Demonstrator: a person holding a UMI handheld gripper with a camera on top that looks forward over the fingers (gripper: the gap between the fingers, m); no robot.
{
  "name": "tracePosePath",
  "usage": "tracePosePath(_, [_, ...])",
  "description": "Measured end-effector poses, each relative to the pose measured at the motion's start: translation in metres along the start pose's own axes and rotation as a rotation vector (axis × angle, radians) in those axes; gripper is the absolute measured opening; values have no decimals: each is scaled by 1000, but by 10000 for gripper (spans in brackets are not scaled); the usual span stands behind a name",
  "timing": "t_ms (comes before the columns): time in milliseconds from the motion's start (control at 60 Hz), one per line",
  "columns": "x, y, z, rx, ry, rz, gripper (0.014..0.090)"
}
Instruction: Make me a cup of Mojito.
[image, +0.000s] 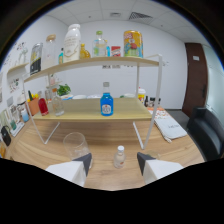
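Note:
My gripper (114, 164) is open, its two dark-tipped fingers (85, 162) spread wide over the wooden table (165, 150). A small clear bottle with a white cap (119, 157) stands on the table between the fingers, with a gap at either side. An empty clear glass cup (76, 145) stands just ahead of the left finger. On the lower shelf (125, 114) beyond them stands a blue bottle (106, 103) with a pale cap. Green mint leaves (63, 90) sit at the shelf's left end.
A white-framed two-tier wooden rack (159, 85) spans the table. Its upper shelf carries a white bottle (72, 43), a yellow can (132, 43) and several other bottles. Jars and a red container (43, 106) stand at the lower left. Papers (169, 127) lie at the right, near a dark chair (210, 131).

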Motion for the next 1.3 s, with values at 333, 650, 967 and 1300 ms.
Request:
tracePosePath(333, [-91, 31, -30, -8, -70, -24, 863])
tracePosePath(650, [-144, -23, -40, 51, -64, 7, 855])
tracePosePath(967, [-246, -185, -72, 280, -99, 9, 859])
tracePosePath(1300, [-301, -264, -31, 340, -109, -14, 861])
